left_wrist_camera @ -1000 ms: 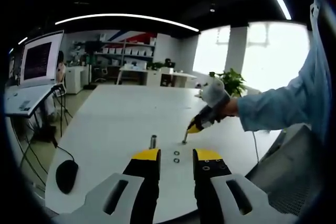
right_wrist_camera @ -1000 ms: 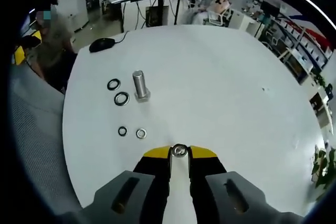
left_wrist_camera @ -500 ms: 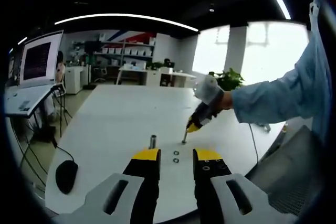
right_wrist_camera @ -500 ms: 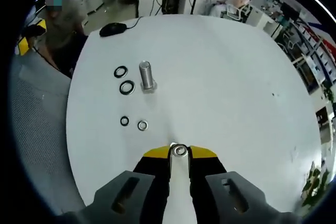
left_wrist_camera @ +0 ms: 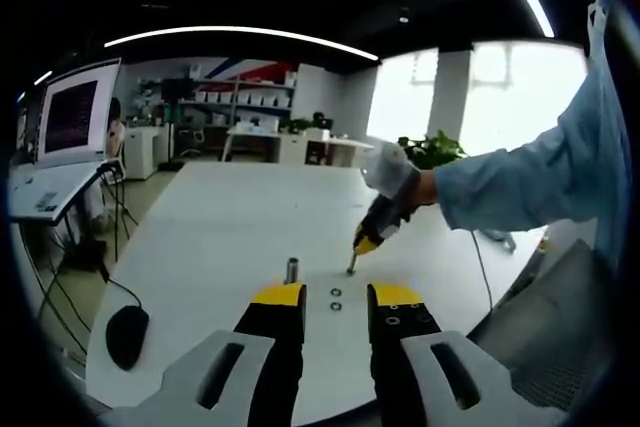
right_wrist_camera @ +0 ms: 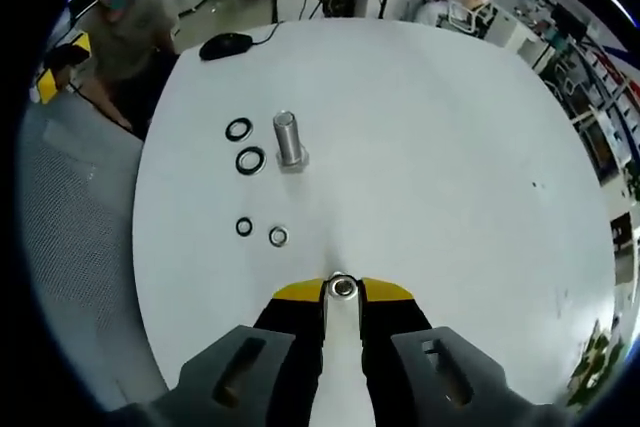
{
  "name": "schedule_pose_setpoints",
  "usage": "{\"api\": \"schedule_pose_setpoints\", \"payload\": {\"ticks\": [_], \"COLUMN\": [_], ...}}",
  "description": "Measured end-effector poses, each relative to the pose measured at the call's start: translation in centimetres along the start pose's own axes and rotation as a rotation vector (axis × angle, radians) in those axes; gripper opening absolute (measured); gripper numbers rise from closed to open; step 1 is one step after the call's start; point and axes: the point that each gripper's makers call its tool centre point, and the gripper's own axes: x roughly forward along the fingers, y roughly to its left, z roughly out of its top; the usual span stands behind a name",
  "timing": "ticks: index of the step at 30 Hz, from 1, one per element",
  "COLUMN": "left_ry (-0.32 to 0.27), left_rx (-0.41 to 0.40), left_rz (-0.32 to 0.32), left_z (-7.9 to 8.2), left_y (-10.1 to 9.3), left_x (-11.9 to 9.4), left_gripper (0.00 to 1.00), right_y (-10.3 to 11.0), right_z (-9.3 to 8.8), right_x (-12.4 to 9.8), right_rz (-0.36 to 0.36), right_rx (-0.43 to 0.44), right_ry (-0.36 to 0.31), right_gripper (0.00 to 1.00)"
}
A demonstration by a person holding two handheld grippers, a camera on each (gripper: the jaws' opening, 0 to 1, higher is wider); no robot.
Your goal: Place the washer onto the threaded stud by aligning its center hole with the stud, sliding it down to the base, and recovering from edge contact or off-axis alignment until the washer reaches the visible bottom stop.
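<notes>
Washer (right_wrist_camera: 343, 288), small and silver, sits pinched between the yellow tips of the right gripper (right_wrist_camera: 343, 289), whose jaws are nearly closed around it, held above the white table (right_wrist_camera: 450, 147). In the right gripper view, going left to right on the table: a black ring (right_wrist_camera: 239, 129) and a second black ring (right_wrist_camera: 251, 160) lie just left of the upright threaded stud (right_wrist_camera: 288, 139); nearer the gripper, a small black ring (right_wrist_camera: 244, 226) lies beside a small silver washer (right_wrist_camera: 278, 236). A black mouse (right_wrist_camera: 226, 44) rests at the far edge. Compared with half a second ago, the stud and rings sit a little farther up in this view, because the camera has drawn back; the things themselves have not moved.

In the left gripper view, the left gripper (left_wrist_camera: 335, 297) holds nothing, its jaws parted. Beyond it stands the stud (left_wrist_camera: 292, 270), and to the right a sleeved hand (left_wrist_camera: 425, 190) holds the right gripper (left_wrist_camera: 361, 245), tips down over the table, slightly higher than before.
</notes>
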Motion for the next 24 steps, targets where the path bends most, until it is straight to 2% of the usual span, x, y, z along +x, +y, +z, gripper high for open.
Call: {"api": "schedule_pose_setpoints", "payload": {"ticks": [17, 24], "left_ry": [-0.001, 0.0], "left_rx": [-0.003, -0.003], "left_rz": [0.004, 0.005], "left_z": [0.0, 0.0], "left_y": [0.1, 0.1], "left_x": [0.0, 0.0], "left_gripper": [0.22, 0.22], "right_y": [0.6, 0.7], "right_z": [-1.6, -3.2], "right_x": [2.9, 4.4], "right_rz": [0.04, 0.048], "right_rx": [-0.034, -0.045], "right_ry": [0.098, 0.142], "right_gripper": [0.14, 0.14]}}
